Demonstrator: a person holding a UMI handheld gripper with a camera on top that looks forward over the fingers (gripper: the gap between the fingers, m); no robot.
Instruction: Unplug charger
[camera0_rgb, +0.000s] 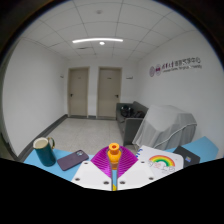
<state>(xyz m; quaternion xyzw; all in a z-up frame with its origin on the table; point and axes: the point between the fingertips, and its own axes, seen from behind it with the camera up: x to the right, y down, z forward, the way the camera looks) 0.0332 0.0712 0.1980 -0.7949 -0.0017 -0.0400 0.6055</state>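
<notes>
My gripper (115, 160) points up into the room, its two magenta pads (100, 168) pressed together. An orange and yellow charger plug (115, 151) is pinched between the fingertips and sticks out just beyond them. A thin orange strip of it runs down the seam between the pads. No socket or power strip shows.
A blue table (190, 152) lies below the fingers. On it are a dark green mug (44, 151) to the left, a dark phone (72, 158) beside it, and a rainbow-printed sheet (162, 159) to the right. A grey cover (165, 128) drapes something behind. Two doors (94, 92) stand in the far wall.
</notes>
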